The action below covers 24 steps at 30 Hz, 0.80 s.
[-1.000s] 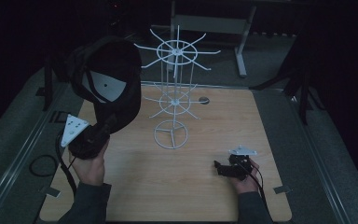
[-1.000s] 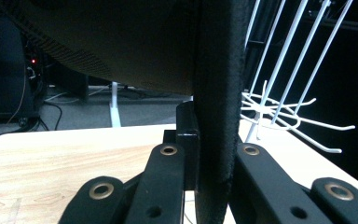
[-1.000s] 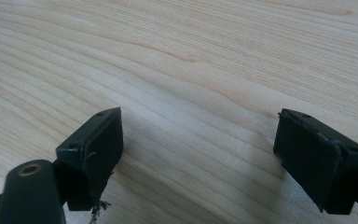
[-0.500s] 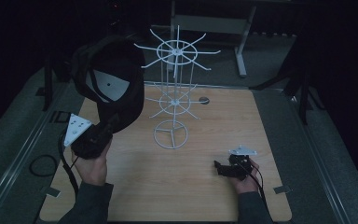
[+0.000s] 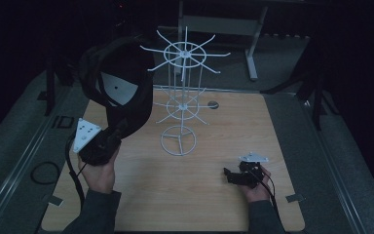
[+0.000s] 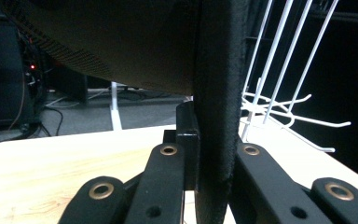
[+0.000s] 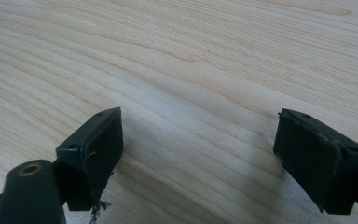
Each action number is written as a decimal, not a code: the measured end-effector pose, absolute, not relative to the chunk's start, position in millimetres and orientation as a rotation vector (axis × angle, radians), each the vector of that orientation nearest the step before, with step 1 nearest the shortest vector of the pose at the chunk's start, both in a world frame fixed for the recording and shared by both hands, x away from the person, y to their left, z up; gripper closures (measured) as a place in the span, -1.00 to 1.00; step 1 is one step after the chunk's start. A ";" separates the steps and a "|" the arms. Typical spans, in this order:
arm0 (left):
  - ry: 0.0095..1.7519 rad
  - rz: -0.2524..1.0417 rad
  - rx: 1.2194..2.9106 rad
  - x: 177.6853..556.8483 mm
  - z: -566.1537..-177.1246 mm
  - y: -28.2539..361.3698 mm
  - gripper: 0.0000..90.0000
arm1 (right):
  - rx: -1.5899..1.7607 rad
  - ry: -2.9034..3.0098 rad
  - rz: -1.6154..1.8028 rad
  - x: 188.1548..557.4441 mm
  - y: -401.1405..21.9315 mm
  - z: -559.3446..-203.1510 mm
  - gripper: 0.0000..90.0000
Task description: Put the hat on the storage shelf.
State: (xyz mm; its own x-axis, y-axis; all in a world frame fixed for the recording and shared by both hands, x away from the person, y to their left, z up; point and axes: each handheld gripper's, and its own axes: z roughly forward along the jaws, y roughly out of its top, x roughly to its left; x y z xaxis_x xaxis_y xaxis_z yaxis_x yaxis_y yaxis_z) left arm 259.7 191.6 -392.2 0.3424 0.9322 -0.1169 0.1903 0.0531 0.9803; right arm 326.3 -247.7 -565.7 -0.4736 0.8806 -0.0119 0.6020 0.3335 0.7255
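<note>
Cap clenched in my left jaws; rack just right of them.
Right jaws released, low over tabletop, well apart from rack.

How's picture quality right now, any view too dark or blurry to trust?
High view: dim, surroundings black, though the cap and white wire rack stay readable. Left gripper view: the cap's edge is close and soft, the background dark. Right gripper view: bright, the table grain sharp.
</note>
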 end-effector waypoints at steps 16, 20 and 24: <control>1.097 0.868 1.472 262.0 -396.0 180.7 0.93 | 1.308 2.198 0.937 326.2 -247.6 -565.7 -0.66; 1.094 0.879 1.486 262.7 -398.0 177.9 0.93 | 1.308 2.199 0.937 326.2 -247.6 -565.7 -0.66; 1.092 0.889 1.494 262.8 -398.7 176.1 0.93 | 1.306 2.198 0.937 326.3 -247.7 -565.7 -0.66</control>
State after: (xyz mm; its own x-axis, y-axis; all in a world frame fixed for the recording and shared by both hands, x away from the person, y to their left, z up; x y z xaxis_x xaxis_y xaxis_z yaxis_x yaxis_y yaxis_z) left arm 262.8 176.1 -398.7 0.3115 0.9502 -0.0096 0.1830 -0.0501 0.9818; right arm 326.3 -247.7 -565.7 -0.4734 0.8808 -0.0123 0.6011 0.3332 0.7264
